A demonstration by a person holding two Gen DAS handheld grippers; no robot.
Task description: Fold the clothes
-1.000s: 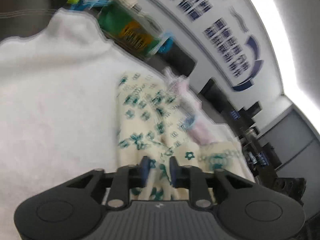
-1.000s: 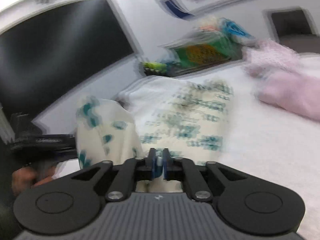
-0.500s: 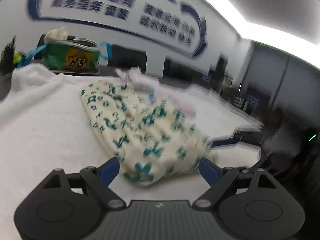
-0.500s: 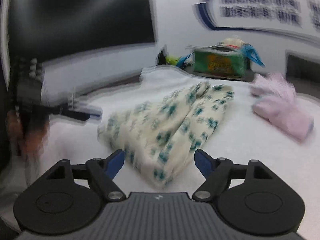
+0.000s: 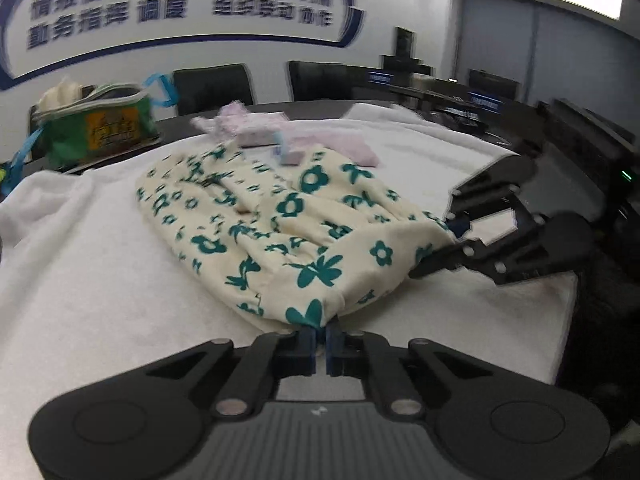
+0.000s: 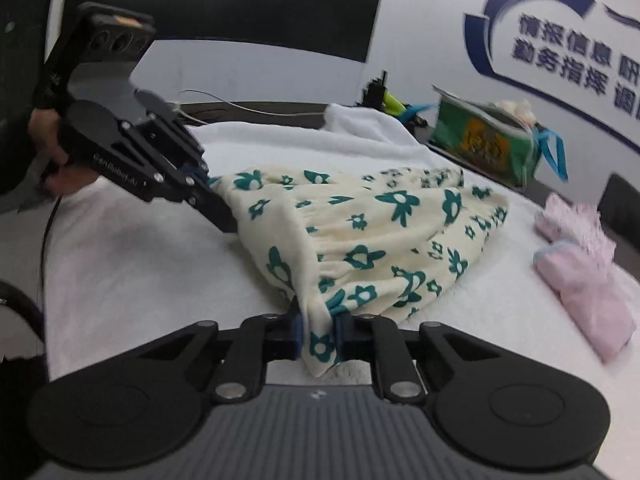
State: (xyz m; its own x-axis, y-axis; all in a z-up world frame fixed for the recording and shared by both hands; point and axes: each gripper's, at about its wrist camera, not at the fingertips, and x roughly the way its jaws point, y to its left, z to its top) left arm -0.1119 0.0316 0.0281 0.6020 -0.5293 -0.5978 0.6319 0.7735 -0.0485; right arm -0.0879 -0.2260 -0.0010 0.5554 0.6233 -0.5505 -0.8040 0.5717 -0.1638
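While pinched, garment (image 5: 280, 232) between claws (image 5: 320, 338).

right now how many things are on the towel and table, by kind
floral garment: 1
pink garments: 1 pile, number of pieces unclear
green bag: 1
white towel: 1
grippers: 2, left gripper and right gripper, each pinching the floral garment
total: 6, taking the pink pile as 1

You are in an office meeting room: blue wall lettering (image 5: 180, 4), black office chairs (image 5: 212, 88) at the table's far edge, and a large dark screen (image 6: 224, 0).
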